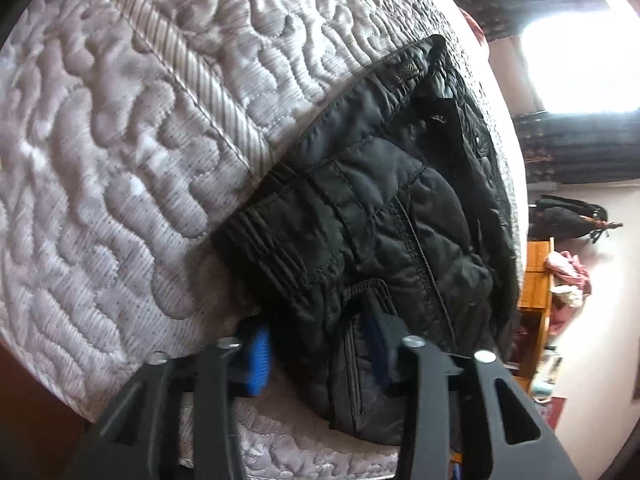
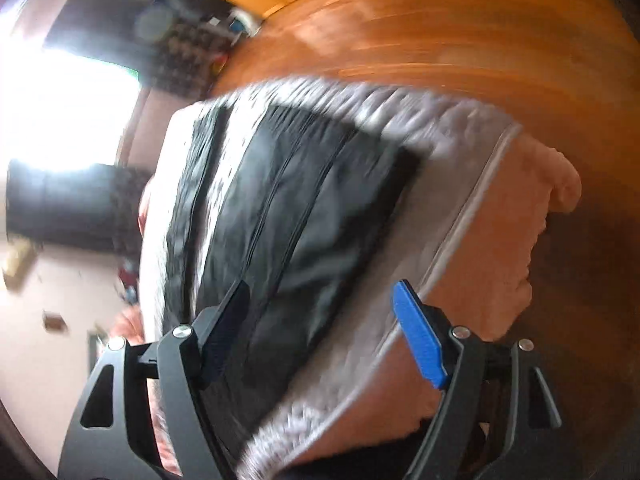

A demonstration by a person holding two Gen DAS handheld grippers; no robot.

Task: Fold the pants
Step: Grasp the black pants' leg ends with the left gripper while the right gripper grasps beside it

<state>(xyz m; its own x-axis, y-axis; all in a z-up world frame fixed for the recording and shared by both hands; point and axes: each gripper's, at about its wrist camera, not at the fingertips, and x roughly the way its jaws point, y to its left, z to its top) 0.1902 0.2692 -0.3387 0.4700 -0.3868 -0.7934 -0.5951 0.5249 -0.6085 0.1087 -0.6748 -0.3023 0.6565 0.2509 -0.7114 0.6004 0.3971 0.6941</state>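
Left gripper (image 1: 316, 354) pinches the black quilted pants (image 1: 384, 208) at six o'clock; bring your empty, gaping right gripper (image 2: 324, 332) onto their hem.

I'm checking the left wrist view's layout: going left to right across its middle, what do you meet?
Quilted mattress → black pants → dark bag on the wall.

Quilted grey-white mattress (image 1: 120, 168) with piped edge, black pants (image 1: 380, 216) lying flat on its top surface
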